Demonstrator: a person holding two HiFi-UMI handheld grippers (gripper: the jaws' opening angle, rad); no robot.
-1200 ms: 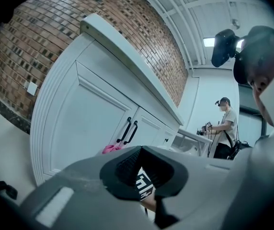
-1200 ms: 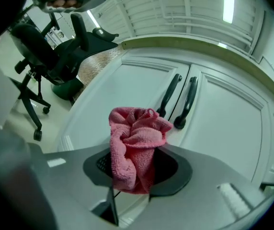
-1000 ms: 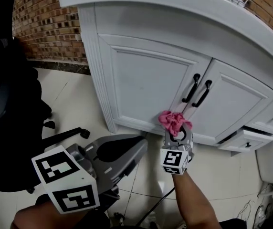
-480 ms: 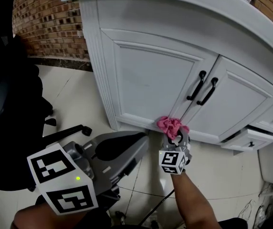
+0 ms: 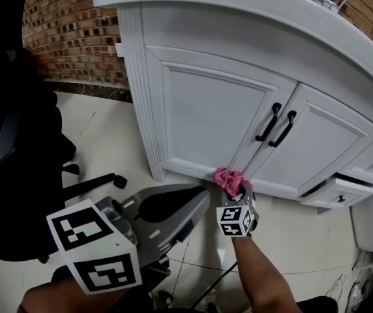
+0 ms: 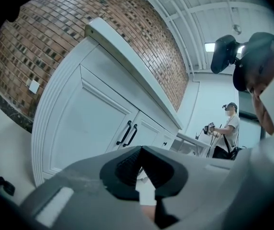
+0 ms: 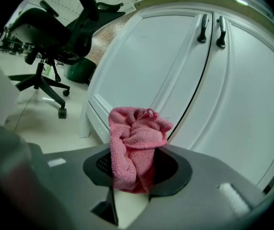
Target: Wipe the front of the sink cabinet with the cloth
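Note:
The white sink cabinet [image 5: 206, 116] fills the upper head view, with two doors and a pair of black handles [image 5: 278, 124]. A bunched pink cloth [image 5: 229, 178] presses against the bottom rail where the two doors meet. My right gripper [image 5: 235, 191] is shut on it; in the right gripper view the cloth [image 7: 137, 138] bulges out between the jaws in front of the door seam. My left gripper [image 5: 196, 201] hangs low at the left, away from the cabinet, shut with nothing held. The left gripper view shows its jaws [image 6: 140, 150] closed, aimed at the cabinet front [image 6: 89, 128].
A black office chair [image 5: 17, 168] stands on the tiled floor at the left, by a brick wall [image 5: 69, 31]. A lower drawer [image 5: 336, 191] at the right sits slightly open. A white fixture [image 5: 372, 220] is at the far right. A person [image 6: 225, 135] stands far off.
My right gripper has slid the pink cloth down the door seam to the cabinet's bottom rail. The left gripper has barely moved.

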